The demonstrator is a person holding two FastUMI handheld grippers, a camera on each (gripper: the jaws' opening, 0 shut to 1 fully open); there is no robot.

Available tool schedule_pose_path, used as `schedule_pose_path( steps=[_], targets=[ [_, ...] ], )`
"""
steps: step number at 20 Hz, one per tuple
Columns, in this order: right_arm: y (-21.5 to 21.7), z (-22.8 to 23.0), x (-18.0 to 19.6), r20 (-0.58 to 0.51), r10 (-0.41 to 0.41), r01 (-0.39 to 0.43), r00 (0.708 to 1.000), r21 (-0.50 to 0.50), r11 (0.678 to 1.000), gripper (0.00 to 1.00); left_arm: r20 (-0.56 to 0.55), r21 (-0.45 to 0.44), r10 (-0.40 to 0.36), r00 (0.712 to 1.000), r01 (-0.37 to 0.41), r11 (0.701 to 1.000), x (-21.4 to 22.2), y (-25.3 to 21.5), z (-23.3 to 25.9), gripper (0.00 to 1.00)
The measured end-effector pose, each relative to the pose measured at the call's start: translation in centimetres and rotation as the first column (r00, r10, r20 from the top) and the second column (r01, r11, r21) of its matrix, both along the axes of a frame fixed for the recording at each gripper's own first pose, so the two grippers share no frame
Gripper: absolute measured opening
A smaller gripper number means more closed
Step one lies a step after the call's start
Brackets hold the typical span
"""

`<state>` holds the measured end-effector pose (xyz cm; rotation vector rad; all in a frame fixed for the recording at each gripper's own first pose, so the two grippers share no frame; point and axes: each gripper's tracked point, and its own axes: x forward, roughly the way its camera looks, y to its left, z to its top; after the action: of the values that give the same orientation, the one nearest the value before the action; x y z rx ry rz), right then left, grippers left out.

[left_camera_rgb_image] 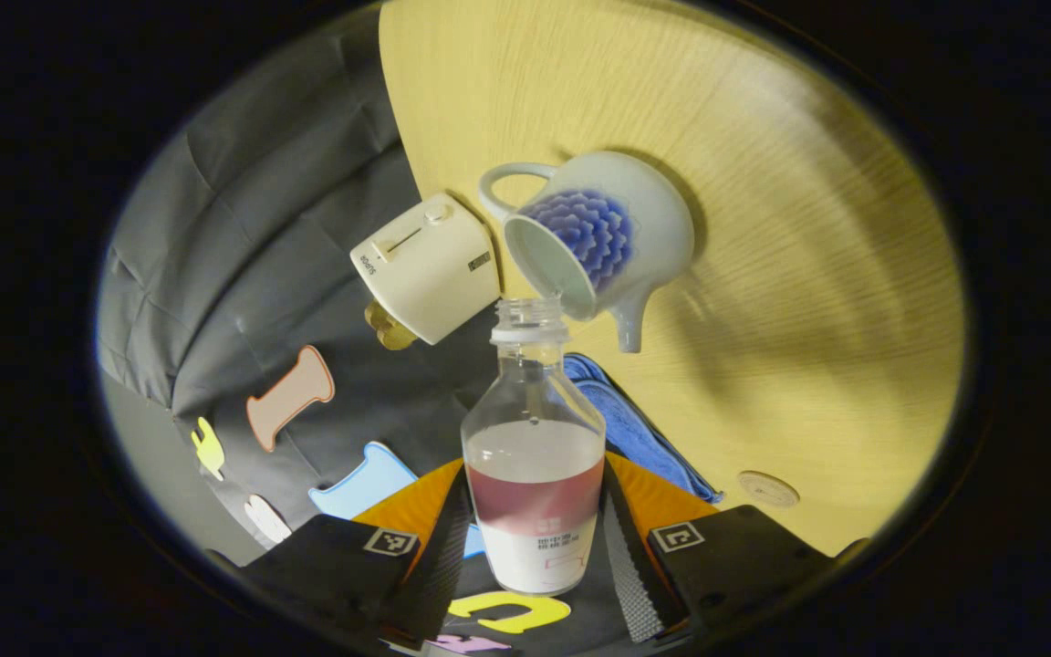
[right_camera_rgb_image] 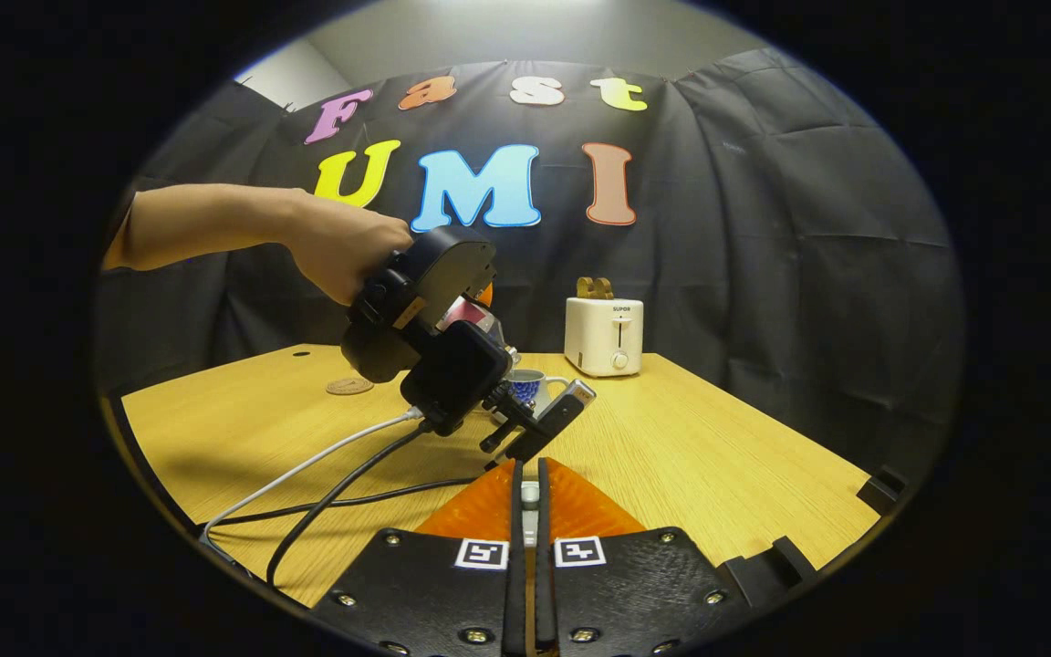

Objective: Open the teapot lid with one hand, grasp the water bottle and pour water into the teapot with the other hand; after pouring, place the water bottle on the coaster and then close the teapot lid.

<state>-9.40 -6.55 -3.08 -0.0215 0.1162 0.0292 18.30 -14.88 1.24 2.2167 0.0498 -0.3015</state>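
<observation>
Tongs, left (left_camera_rgb_image: 535, 538): clamped on the bottle (left_camera_rgb_image: 535, 456), both fingers pressing its labelled lower body. Bottle: uncapped, partly full, tipped with its mouth at the rim of the teapot (left_camera_rgb_image: 594, 242); whether water is running cannot be told. Teapot: on the desk (left_camera_rgb_image: 808, 274), mouth uncovered, so lid-opening reads as done and pouring as in hand. Tongs, right (right_camera_rgb_image: 530, 497): fingers drawn almost together on a small pale object, likely the lid by its knob, though too little shows to be sure; held back from the pot. Coaster (left_camera_rgb_image: 768, 489): bare, on the desk well apart from the teapot; bottle placement not yet done, lid closing likewise. Blue cloth (left_camera_rgb_image: 621, 415): beside the teapot. Toaster (left_camera_rgb_image: 430, 265): near the teapot at the desk's back edge. Hand (right_camera_rgb_image: 338, 246): carries the left tongs above the teapot; cables trail across the desk.
</observation>
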Motion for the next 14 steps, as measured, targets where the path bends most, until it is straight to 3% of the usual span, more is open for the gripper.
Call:
schedule_pose_path(
  steps=[1,2,4,7,9,14],
  targets=[
    [0.0,0.0,0.1,0.001,0.0,0.0,1.0,-0.002,1.0,0.04,0.0,0.002,-0.001,1.0,0.001,1.0,0.1,0.0,0.0,0.78],
    [0.0,0.0,0.1,0.0,0.001,-0.001,1.0,-0.005,1.0,0.04,0.003,0.002,-0.004,1.0,0.004,1.0,0.0,-0.1,0.1,0.84],
    [0.1,0.1,0.1,0.0,0.004,-0.004,1.0,-0.009,1.0,0.04,0.001,-0.008,-0.004,1.0,0.004,1.0,-0.1,-0.1,-0.2,0.85],
    [0.2,0.1,0.0,-0.001,0.006,-0.006,1.0,-0.013,1.0,0.04,-0.008,-0.024,-0.01,1.0,0.01,1.0,-0.2,-0.2,-0.3,0.71],
    [0.1,0.2,0.0,0.005,0.003,-0.002,1.0,-0.006,1.0,0.04,-0.016,-0.037,-0.015,1.0,0.015,0.999,-0.2,-0.2,-0.5,0.84],
    [-0.5,1.7,-0.4,0.064,-0.025,0.024,0.998,0.015,1.0,0.05,-0.063,-0.135,-0.021,0.998,0.012,0.991,0.1,0.0,-1.8,0.85]
  ],
)
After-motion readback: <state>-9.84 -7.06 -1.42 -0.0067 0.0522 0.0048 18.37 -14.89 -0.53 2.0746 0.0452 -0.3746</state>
